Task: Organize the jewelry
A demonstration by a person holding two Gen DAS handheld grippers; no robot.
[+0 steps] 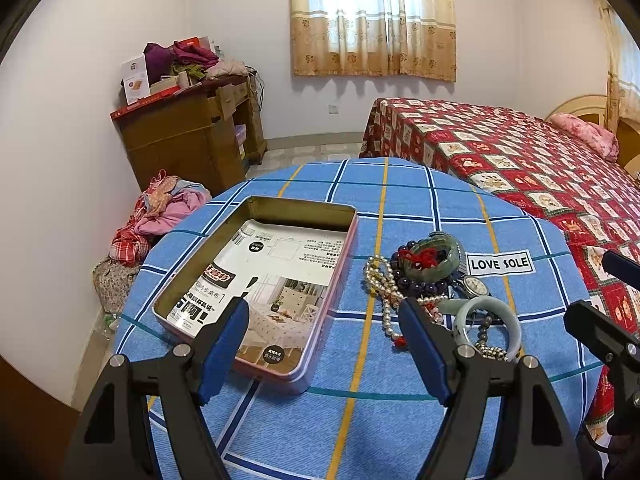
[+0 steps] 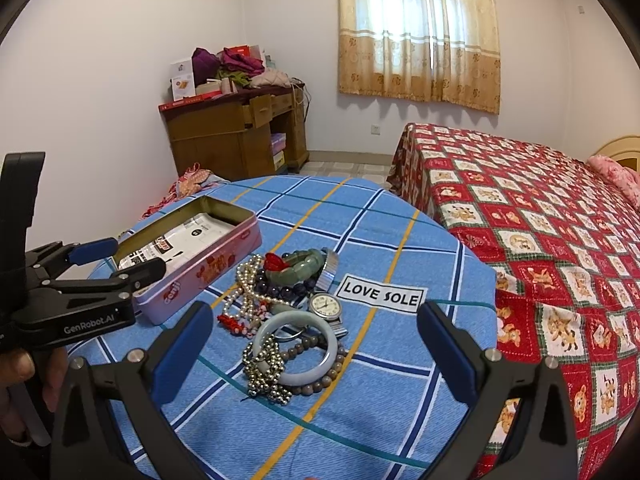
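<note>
A pink metal tin (image 1: 325, 304) (image 2: 224, 264) lies open on the blue checked tablecloth (image 1: 360, 420), lined with a printed sheet. To its right is a heap of jewelry: a pearl necklace (image 1: 380, 284) (image 2: 246, 276), a green bead bracelet with red thread (image 1: 432, 258) (image 2: 298, 266), a wristwatch (image 1: 476, 286) (image 2: 326, 305), a pale jade bangle (image 1: 512, 326) (image 2: 296, 376), dark bead strings and a metal bead chain (image 2: 268, 372). My left gripper (image 1: 324, 306) (image 2: 132, 258) hovers open over the tin's near end. My right gripper (image 2: 316, 312) is open above the heap.
A "LOVE SOLE" label (image 2: 380, 296) lies beside the watch. A bed with a red patterned cover (image 2: 540, 220) stands to the right. A wooden cabinet (image 1: 188, 136) piled with clothes stands at the back left, with more clothes (image 1: 160, 212) on the floor. A hand (image 2: 20, 376) holds the left gripper.
</note>
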